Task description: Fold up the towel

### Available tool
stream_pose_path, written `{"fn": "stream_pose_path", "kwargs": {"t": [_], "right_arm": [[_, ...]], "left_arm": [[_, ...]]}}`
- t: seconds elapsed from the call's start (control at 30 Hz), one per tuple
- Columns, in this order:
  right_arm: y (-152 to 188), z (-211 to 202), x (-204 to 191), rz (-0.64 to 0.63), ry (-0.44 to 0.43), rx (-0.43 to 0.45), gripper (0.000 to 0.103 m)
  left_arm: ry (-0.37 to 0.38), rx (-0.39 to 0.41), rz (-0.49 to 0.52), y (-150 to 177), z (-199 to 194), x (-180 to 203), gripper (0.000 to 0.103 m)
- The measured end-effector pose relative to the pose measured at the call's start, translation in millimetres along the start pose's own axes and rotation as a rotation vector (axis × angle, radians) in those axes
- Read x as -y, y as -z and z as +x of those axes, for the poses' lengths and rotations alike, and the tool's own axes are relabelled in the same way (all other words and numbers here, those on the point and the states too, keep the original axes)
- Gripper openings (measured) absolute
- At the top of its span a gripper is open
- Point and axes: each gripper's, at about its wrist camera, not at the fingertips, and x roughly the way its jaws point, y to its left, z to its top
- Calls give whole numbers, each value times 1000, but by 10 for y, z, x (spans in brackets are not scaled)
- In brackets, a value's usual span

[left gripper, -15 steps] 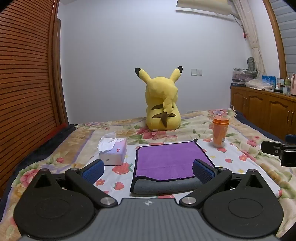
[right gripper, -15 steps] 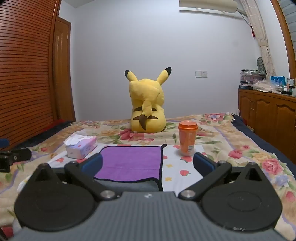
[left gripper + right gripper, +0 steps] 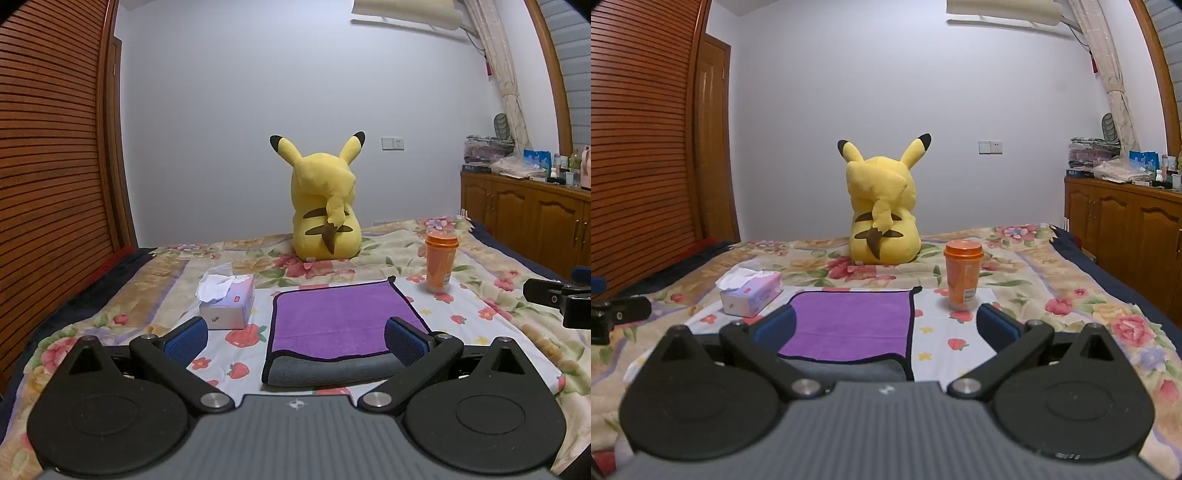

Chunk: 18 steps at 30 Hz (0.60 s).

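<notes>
A purple towel [image 3: 340, 317] with a black hem lies folded on the floral bedspread, its grey underside showing along the near edge. It also shows in the right wrist view [image 3: 853, 325]. My left gripper [image 3: 295, 338] is open and empty, just in front of the towel's near edge. My right gripper [image 3: 886, 326] is open and empty, in front of the towel's near right corner. The right gripper's tip shows at the right edge of the left wrist view [image 3: 554, 295]. The left gripper's tip shows at the left edge of the right wrist view [image 3: 617, 314].
A tissue box [image 3: 227, 301] sits left of the towel. An orange lidded cup [image 3: 439, 264] stands behind its right corner. A yellow plush toy [image 3: 325, 218] sits farther back on the bed [image 3: 491, 321]. A wooden cabinet [image 3: 528, 225] stands at the right.
Both grippers have shifted very slightly; the towel and other objects lie as before.
</notes>
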Motion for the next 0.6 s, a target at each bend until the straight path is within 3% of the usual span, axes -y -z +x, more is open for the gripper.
{"fn": "stream_pose_path", "kwargs": {"t": [0.6], "right_arm": [[3,17,61,3,6,-2,103]], "left_arm": [[-1,-1,3,0,0,0,103]]}}
